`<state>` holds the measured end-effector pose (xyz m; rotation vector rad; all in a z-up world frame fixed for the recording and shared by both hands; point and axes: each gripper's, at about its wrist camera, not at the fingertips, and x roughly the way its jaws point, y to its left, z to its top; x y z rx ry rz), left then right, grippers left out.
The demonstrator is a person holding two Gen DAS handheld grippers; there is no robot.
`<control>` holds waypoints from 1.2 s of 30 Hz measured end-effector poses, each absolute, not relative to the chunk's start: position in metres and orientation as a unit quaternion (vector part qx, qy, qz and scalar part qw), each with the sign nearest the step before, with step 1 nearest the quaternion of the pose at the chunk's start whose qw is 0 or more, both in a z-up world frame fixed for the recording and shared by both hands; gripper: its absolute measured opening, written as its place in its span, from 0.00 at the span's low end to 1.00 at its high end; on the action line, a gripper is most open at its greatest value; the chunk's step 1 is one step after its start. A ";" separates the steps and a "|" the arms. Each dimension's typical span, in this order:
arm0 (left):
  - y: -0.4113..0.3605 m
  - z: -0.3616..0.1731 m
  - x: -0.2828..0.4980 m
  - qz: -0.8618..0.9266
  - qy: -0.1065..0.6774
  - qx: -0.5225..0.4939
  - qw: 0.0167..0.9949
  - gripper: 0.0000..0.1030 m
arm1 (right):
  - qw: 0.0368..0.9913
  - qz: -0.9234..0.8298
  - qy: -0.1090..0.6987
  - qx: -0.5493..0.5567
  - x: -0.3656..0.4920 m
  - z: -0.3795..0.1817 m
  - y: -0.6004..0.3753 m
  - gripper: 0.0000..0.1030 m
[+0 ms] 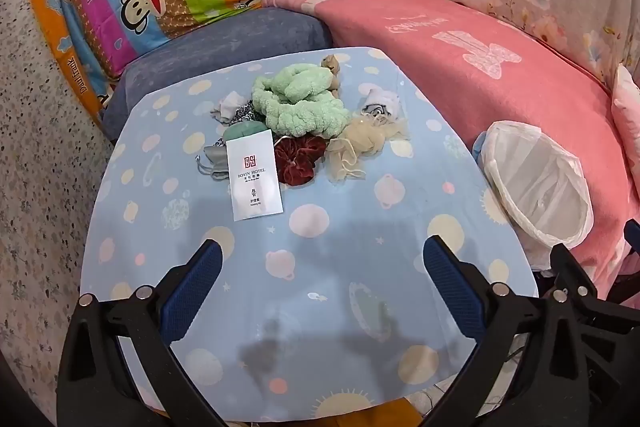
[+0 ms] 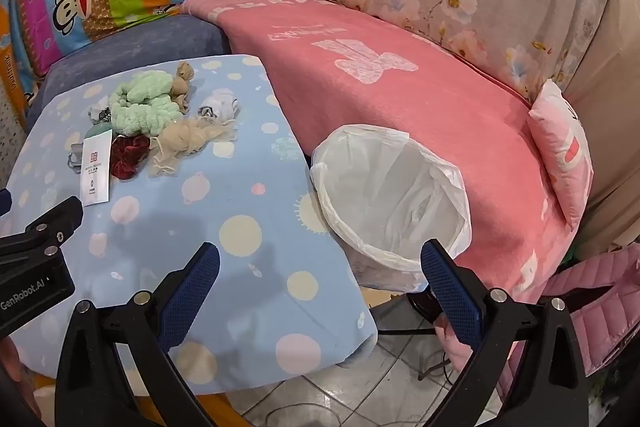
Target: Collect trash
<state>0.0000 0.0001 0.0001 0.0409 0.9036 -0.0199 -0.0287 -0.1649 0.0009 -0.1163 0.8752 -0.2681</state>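
The desk (image 1: 304, 227) carries the trash pile, with a white hotel packet (image 1: 254, 174) in front. The lined bin (image 2: 390, 199) shows fully only in the right view. Left claw (image 1: 322, 269) and right claw (image 2: 320, 271) are both wide, holding nothing.

- The tablecloth (image 1: 304, 267) is smooth, matt printed cloth.
- The green yarn (image 1: 298, 101) looks thick, fuzzy and soft.
- The white packet (image 1: 254, 175), centre left of the frame, is flat, smooth paper.
- The red scrunchie (image 1: 298, 161) looks like plush velvet.
- The bin liner (image 2: 390, 203) is thin, crinkled, translucent plastic.
- The pink blanket (image 2: 400, 87) is matt, felt-like fabric.
- The gripper pads (image 2: 190, 293) are textured blue rubber on black plastic.
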 end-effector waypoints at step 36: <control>0.006 0.005 -0.002 -0.009 0.422 0.018 0.906 0.93 | 0.895 -0.135 0.419 -0.064 -0.028 0.005 -0.163 0.94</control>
